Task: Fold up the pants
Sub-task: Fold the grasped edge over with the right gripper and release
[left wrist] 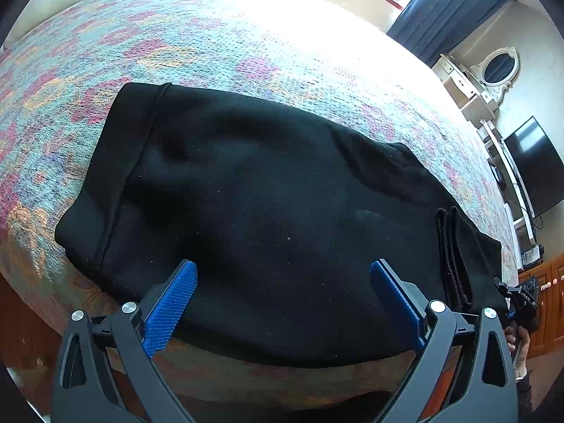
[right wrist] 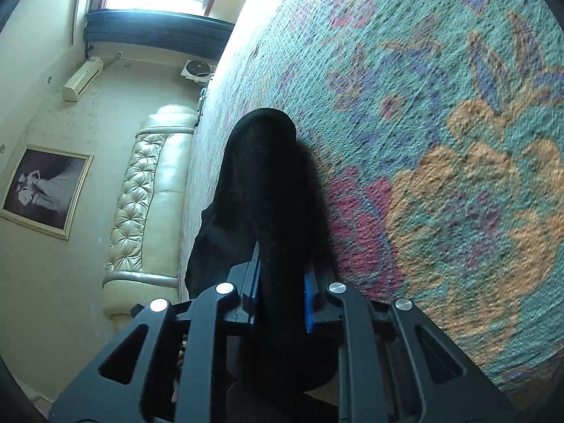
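Where pinched, soft black pants [right wrist: 262,190], bunched.

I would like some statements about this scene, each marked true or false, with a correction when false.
1. The pants are black. True.
2. The left gripper is closed on the cloth. False: its jaws stand wide open over the pants.
3. The right gripper pinches black cloth. True.
4. The bedspread is plain white. False: it has a colourful flower pattern.
5. A television is on. False: its screen is dark.
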